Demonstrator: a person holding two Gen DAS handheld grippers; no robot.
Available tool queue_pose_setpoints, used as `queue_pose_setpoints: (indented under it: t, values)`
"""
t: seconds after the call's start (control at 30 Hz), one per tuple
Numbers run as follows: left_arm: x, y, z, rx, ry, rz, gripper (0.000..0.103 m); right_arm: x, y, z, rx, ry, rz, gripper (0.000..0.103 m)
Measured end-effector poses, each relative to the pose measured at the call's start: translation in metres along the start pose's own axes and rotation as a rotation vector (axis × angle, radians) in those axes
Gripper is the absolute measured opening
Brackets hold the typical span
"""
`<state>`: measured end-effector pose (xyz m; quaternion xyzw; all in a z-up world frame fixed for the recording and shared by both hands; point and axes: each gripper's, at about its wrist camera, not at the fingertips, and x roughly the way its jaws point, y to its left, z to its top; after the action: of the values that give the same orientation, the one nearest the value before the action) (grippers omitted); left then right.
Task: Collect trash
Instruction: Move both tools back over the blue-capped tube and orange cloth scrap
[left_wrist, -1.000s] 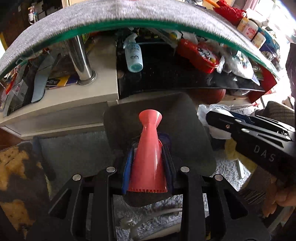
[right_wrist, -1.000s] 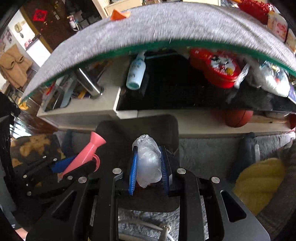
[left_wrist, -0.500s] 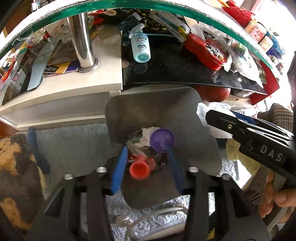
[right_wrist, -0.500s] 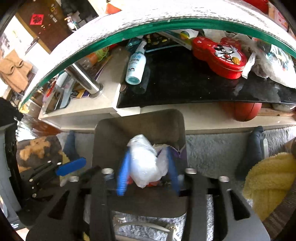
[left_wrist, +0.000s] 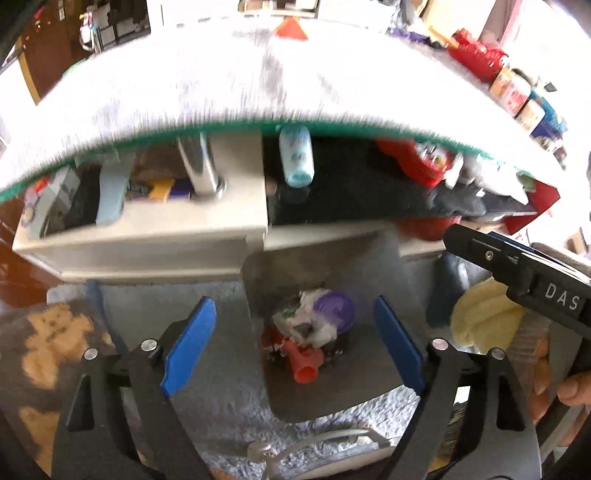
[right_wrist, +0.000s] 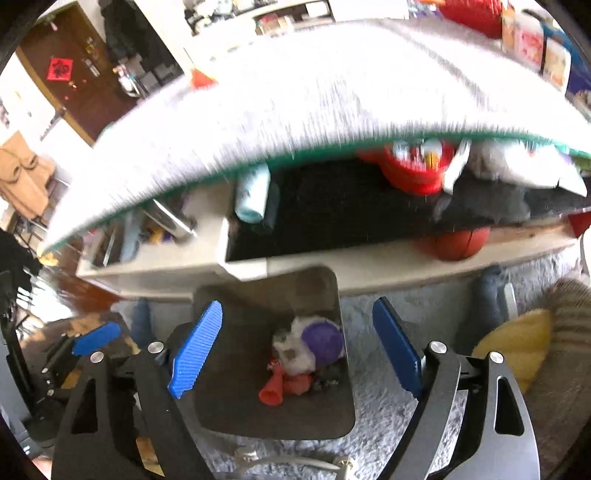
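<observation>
A grey square trash bin (left_wrist: 369, 384) (right_wrist: 332, 291) stands on the pale rug below both grippers. Inside lie a red cone-shaped piece (left_wrist: 304, 363) (right_wrist: 280, 387), a purple lid (left_wrist: 334, 310) (right_wrist: 322, 340) and crumpled white plastic (left_wrist: 314, 325) (right_wrist: 291, 354). My left gripper (left_wrist: 293, 343) hangs above the bin, its jaws opening wide with nothing between the blue pads. My right gripper (right_wrist: 295, 347) is likewise above the bin, jaws opening and empty. The right gripper's black body (left_wrist: 517, 266) shows at the right of the left wrist view; the left gripper's blue pad (right_wrist: 96, 338) shows at the left of the right wrist view.
A grey-topped table with a green edge (left_wrist: 229, 125) overhangs a low shelf holding a light blue bottle (left_wrist: 295, 158), a red tin (right_wrist: 413, 170) and a chrome table leg (left_wrist: 201, 170). A basketball (right_wrist: 461, 242) lies under the shelf. A yellow cushion (right_wrist: 517, 347) sits right of the bin.
Both grippers opened: the left let go of the red cone, the right released the clear plastic wad, and both pieces dropped into the bin. Both grippers then rose.
</observation>
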<state>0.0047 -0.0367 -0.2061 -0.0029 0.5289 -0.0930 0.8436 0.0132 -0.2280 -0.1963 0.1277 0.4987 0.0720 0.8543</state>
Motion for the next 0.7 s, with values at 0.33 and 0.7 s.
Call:
queue_pose_setpoints:
  t: [0.33, 0.7]
  values:
    - [-0.051, 0.006, 0.074, 0.000, -0.145, 0.012, 0.086, -0.061, 0.015, 0.082, -0.043, -0.196, 0.008, 0.094]
    - [-0.067, 0.037, 0.160, -0.053, -0.221, 0.044, 0.088, -0.052, 0.032, 0.168, -0.060, -0.250, 0.009, 0.096]
